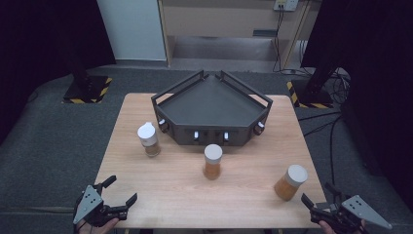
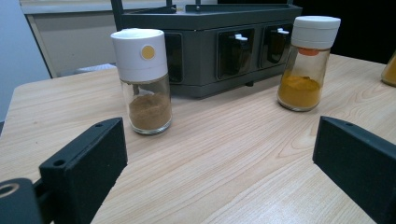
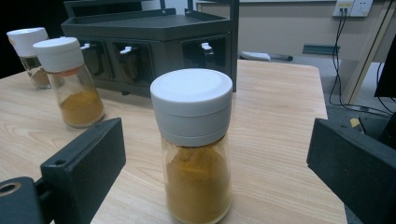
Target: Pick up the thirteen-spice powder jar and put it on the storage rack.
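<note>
While the left gripper [image 1: 118, 191] waits at the near left corner of the wooden table [image 1: 170, 195] with its jaws spread wide and nothing between them, the brown-spice jar [image 1: 149, 139] stands upright ahead of it, just in front of the left end of the dark spice rack [image 1: 212, 105]. A fast reach there could knock the tall, narrow jar against the rack's front, since the glass offers little footing. The middle turmeric jar [image 1: 213, 161] stands upright near the table's centre, close before the rack's drawers, well apart from both grippers; a sweeping arm could clip its white cap. At the right, the third spice jar [image 3: 195, 144] sits near the table's right front corner, framed between the right gripper's [image 1: 319, 197] released jaws in the right gripper view, not yet touched. I judge this the riskiest: closing on the smooth white cap rather than the glass body could let it slip or tip, and a nudge could send it toward the near edge.
</note>
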### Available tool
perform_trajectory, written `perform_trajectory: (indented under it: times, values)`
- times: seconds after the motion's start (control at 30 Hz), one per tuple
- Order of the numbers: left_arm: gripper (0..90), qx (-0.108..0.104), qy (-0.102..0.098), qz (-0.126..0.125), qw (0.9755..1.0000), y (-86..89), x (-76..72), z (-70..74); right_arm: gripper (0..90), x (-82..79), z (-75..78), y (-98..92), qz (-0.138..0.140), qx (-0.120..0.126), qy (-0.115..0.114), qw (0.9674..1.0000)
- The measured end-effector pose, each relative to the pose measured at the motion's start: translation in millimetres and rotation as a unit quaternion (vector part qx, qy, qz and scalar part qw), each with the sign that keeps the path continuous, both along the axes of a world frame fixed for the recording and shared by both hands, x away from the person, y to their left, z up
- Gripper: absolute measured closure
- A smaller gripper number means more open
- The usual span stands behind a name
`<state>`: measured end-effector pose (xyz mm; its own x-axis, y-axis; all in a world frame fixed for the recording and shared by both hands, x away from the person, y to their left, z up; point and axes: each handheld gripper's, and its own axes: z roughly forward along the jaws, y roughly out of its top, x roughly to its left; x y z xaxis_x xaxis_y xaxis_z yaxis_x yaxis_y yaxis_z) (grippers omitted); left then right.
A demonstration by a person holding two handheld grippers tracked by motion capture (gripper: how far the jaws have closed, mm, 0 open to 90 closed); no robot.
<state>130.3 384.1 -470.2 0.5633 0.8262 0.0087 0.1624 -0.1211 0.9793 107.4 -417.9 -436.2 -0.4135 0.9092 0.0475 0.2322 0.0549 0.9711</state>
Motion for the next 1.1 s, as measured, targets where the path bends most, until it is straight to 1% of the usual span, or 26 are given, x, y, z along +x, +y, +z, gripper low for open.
perform_trajectory:
  times: [0.2, 0.4, 0.43, 0.5, 0.53, 0.57, 0.67, 0.73, 0.8, 0.97, 1.1]
  values:
    - [2.0, 0.002, 0.000, 0.002, 1.0000, -0.8, 0.3, 0.6, 4.4, 0.3, -0.5, -0.7, 0.001, 0.002, 0.001, 1.0000]
    - [2.3, -0.002, 0.001, 0.002, 1.0000, -0.4, 0.9, -0.3, 4.3, 2.6, -2.1, -1.6, 0.004, 0.004, 0.002, 1.0000]
    - [2.3, -0.002, 0.001, 0.001, 1.0000, -0.2, 0.9, -0.3, 4.3, 1.4, -1.4, -1.4, 0.006, -0.001, 0.000, 1.0000]
    - [2.4, 0.002, -0.001, -0.002, 1.0000, -0.2, 0.6, 0.0, 4.3, 0.5, -0.9, -1.5, 0.007, 0.001, 0.000, 1.0000]
    - [2.5, 0.003, -0.001, -0.003, 1.0000, 0.0, 0.4, 0.2, 4.5, -0.3, -1.0, -1.6, 0.008, 0.001, -0.007, 0.9999]
    - [2.5, -0.003, -0.002, -0.006, 1.0000, 1.1, 0.8, -0.4, 4.4, -0.2, -0.9, -0.9, 0.008, -0.001, -0.007, 0.9999]
    - [2.5, -0.003, -0.002, -0.009, 1.0000, 1.7, 0.8, -0.4, 4.4, 0.3, -0.9, -0.6, 0.008, 0.000, -0.004, 1.0000]
    - [2.5, -0.005, -0.002, -0.011, 0.9999, 2.2, 0.8, -0.5, 4.3, 0.1, -1.2, -1.0, 0.008, 0.001, -0.006, 1.0000]
    - [2.5, -0.003, -0.002, -0.015, 0.9999, 2.0, 0.9, 0.3, 4.4, 0.1, -1.0, -1.1, 0.010, -0.001, -0.007, 0.9999]
    - [2.7, -0.011, 0.001, -0.020, 0.9997, 3.7, 1.7, -0.1, 4.5, 1.3, -0.4, -0.3, 0.015, -0.002, -0.004, 0.9999]
    - [2.6, -0.008, 0.002, -0.022, 0.9997, 2.9, 2.1, 1.5, 4.6, 2.1, -1.3, -0.7, 0.015, -0.003, -0.006, 0.9999]
